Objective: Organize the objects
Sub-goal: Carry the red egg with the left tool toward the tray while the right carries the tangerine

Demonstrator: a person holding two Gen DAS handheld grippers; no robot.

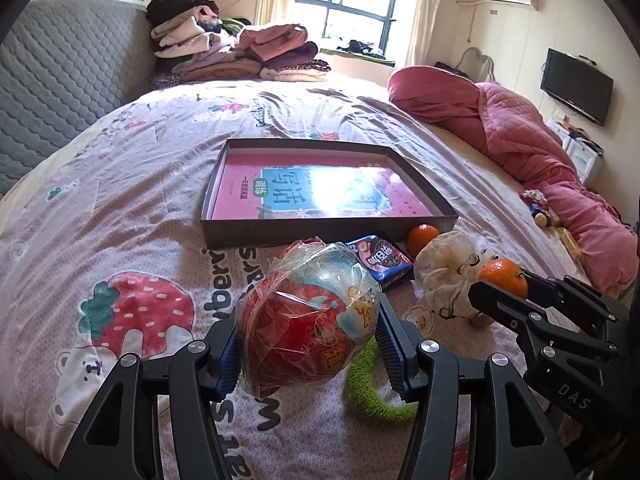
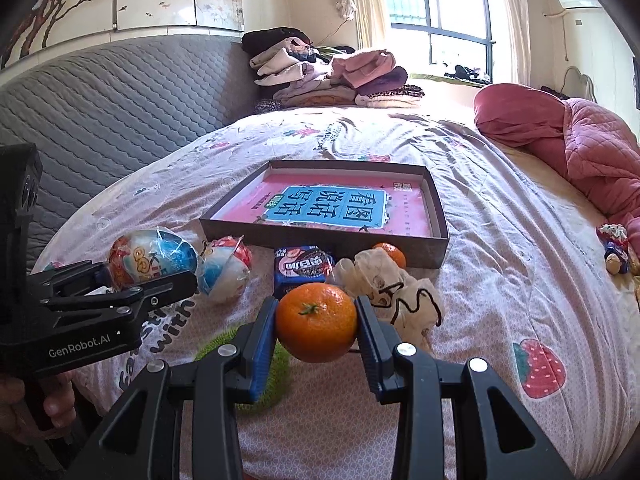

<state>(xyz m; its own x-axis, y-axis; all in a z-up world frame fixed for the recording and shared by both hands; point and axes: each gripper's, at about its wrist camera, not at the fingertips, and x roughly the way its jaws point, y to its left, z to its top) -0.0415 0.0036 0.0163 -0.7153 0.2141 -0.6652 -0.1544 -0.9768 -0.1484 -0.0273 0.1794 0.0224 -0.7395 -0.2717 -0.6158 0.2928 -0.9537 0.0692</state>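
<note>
My left gripper (image 1: 308, 352) is shut on a plastic-wrapped toy egg (image 1: 308, 316), red and blue, held above the bedspread; the right wrist view shows the same toy egg (image 2: 154, 258) in that left gripper (image 2: 160, 276). My right gripper (image 2: 316, 328) is shut on an orange (image 2: 316, 322), and the left wrist view shows this orange (image 1: 505, 277) at the right gripper (image 1: 500, 286). A shallow dark box (image 1: 248, 234) with a pink book (image 1: 336, 190) in it lies ahead on the bed. The same box (image 2: 439, 216) is in the right wrist view.
In front of the box lie a second wrapped egg (image 2: 224, 270), a blue snack packet (image 2: 302, 268), a second orange (image 2: 390, 254), a cream cloth pouch (image 2: 396, 294) and a green fuzzy ring (image 1: 370, 394). Folded clothes (image 1: 240, 52) and a pink quilt (image 1: 540, 140) sit farther back.
</note>
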